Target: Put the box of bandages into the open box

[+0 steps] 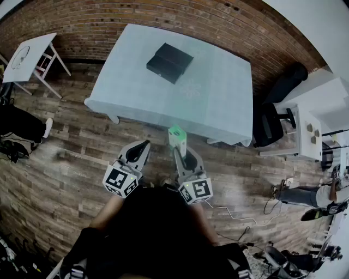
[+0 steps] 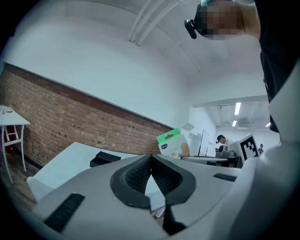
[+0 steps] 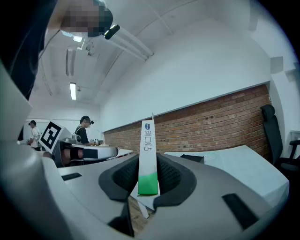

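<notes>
The right gripper (image 3: pixel 148 183) has its jaws closed part-way on the box of bandages (image 3: pixel 147 150). The dark pads press on its two broad sides, and the slim white and green carton sticks out past the jaw tips. Beside it, the left gripper (image 2: pixel 151 161) has its pads meeting tip to tip with nothing between them. In the head view both grippers sit low in the middle of the frame, side by side and pointing level. There the carton hangs over the wooden floor (image 1: pixel 65 180), just short of the near edge of the table (image 1: pixel 218 103). The open box (image 1: pixel 169 62) — black and flat — lies on the pale tabletop in the upper middle of that view, well apart from the carton. A brick wall (image 1: pixel 163 16) runs behind the table. A small white side table (image 1: pixel 28 53) stands at the upper left, and a black chair (image 1: pixel 268 124) at the right. Other people stand in the background of the right gripper view, at the left.
</notes>
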Available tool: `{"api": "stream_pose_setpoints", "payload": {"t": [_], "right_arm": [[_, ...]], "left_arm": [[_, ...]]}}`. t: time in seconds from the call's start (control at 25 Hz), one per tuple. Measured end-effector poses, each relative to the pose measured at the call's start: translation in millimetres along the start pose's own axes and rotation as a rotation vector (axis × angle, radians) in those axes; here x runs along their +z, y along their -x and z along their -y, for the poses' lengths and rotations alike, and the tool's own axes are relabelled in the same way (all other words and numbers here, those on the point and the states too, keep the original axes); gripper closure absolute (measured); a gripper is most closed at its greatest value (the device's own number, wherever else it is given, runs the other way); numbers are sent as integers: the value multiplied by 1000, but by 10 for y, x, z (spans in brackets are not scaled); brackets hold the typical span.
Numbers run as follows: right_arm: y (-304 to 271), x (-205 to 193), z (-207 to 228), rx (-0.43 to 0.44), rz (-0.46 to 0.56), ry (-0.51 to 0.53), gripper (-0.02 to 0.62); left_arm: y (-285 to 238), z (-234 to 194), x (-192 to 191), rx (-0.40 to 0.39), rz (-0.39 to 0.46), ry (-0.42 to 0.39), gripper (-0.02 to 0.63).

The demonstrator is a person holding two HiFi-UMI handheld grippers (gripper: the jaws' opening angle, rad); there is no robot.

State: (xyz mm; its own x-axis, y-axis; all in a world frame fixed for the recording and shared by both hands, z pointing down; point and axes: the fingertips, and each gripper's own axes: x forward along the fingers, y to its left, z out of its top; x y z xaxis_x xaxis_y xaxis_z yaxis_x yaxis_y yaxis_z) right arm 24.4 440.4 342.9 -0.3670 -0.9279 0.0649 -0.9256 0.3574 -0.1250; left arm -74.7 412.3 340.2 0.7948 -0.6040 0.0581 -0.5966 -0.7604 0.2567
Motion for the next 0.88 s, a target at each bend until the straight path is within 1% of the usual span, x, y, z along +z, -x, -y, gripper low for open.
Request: {"api": "stream_pose_setpoints", "payload": {"t": [0.24, 0.52, 0.72, 0.88], "right_arm": [[3, -15, -54, 4, -2, 2, 492], [-29, 3, -85, -19, 6, -24, 491], [-116, -21, -253, -24, 7, -18, 491], [-217, -39, -402, -49, 15, -22, 491]], "left_arm": [[54, -8, 14, 4, 11, -1, 575], [155, -84, 30, 13, 14, 8, 574], [300, -222, -10, 25, 6, 7, 574], [458, -373, 11, 26, 7, -1, 575]]}}
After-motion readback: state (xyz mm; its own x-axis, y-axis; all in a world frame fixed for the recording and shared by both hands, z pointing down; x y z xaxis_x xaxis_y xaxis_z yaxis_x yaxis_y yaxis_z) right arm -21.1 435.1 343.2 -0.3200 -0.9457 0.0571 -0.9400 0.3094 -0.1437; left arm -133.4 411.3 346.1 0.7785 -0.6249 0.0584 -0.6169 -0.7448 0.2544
